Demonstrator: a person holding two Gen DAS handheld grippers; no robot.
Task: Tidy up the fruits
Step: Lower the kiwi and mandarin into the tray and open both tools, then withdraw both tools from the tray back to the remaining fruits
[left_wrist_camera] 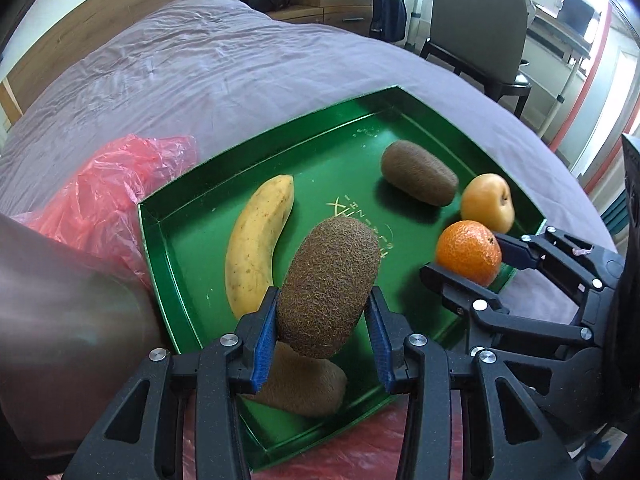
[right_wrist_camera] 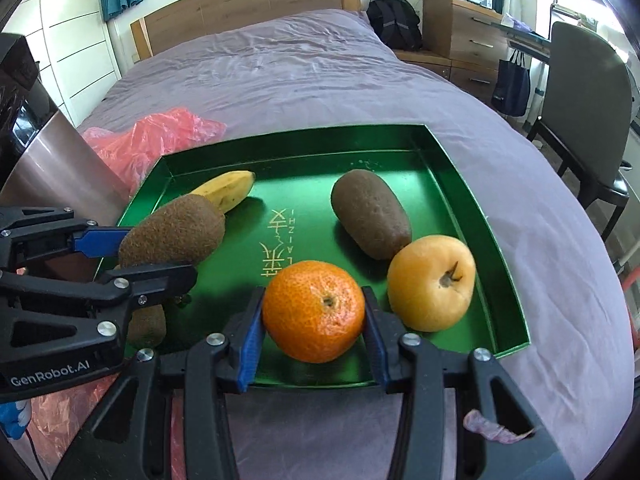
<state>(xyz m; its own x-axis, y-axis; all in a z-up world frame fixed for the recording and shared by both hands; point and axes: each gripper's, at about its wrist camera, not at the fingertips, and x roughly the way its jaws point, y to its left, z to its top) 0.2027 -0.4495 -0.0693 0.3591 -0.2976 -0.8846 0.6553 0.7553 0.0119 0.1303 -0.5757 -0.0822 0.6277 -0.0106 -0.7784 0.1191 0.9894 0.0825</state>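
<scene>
A green tray (left_wrist_camera: 168, 216) (right_wrist_camera: 480, 204) lies on the purple bed. My left gripper (left_wrist_camera: 325, 300) (right_wrist_camera: 132, 254) is shut on a brown kiwi (left_wrist_camera: 328, 286) (right_wrist_camera: 174, 230) held above the tray's near left side. Another kiwi (left_wrist_camera: 304, 384) (right_wrist_camera: 147, 326) lies under it. My right gripper (right_wrist_camera: 314, 312) (left_wrist_camera: 466, 258) is shut on an orange (right_wrist_camera: 314, 310) (left_wrist_camera: 468, 250) over the tray's near edge. In the tray lie a banana (left_wrist_camera: 258, 242) (right_wrist_camera: 224, 190), a third kiwi (left_wrist_camera: 418, 178) (right_wrist_camera: 370, 214) and a yellow pear (left_wrist_camera: 486, 202) (right_wrist_camera: 432, 282).
A crumpled red plastic bag (left_wrist_camera: 108, 196) (right_wrist_camera: 156, 138) lies left of the tray and under its near edge. A sleeve (left_wrist_camera: 60, 320) fills the lower left. A grey chair (left_wrist_camera: 476, 20) (right_wrist_camera: 584, 92), drawers and a dark backpack (right_wrist_camera: 394, 26) stand beyond the bed.
</scene>
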